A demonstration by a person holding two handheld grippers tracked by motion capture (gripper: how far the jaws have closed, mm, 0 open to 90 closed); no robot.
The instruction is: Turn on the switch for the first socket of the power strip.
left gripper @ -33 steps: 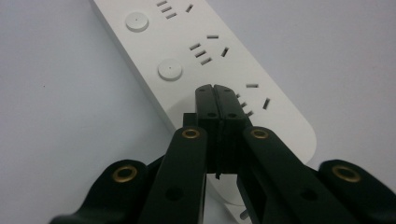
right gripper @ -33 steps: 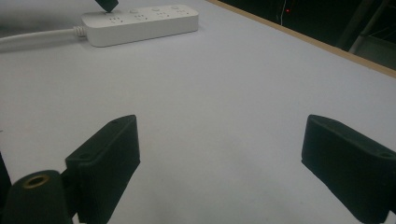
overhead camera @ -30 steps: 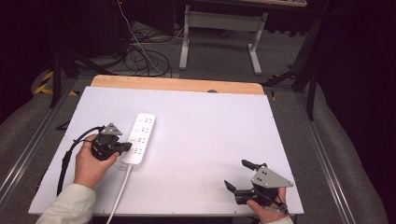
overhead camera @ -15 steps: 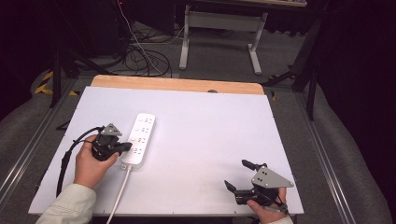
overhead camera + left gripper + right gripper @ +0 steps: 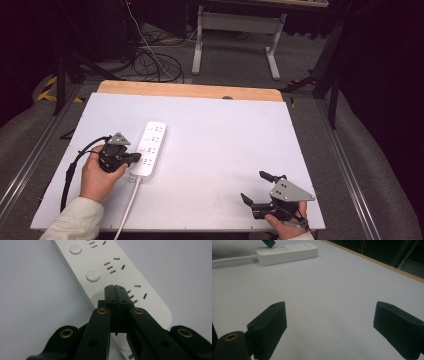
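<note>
Closed left hand-held gripper (image 5: pixel 115 288) over unbranded power strip (image 5: pixel 117 272); right hand-held gripper (image 5: pixel 332 327) wide.

No legible text, label, brand or number on the power strip (image 5: pixel 149 149) or elsewhere.

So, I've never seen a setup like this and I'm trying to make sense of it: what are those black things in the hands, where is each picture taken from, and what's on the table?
No machine here: a person holds a hand-held two-jaw tool in each hand. The high view looks down from above the person's side of the table. The other two pictures come from small cameras riding on each tool, looking along its black jaws. On the table lies a white power strip with its cord running toward the person. The left tool has its jaws shut, tips over the near end of the strip beside a socket; it grips nothing. The right tool rests apart on the table, jaws wide open and empty.
</note>
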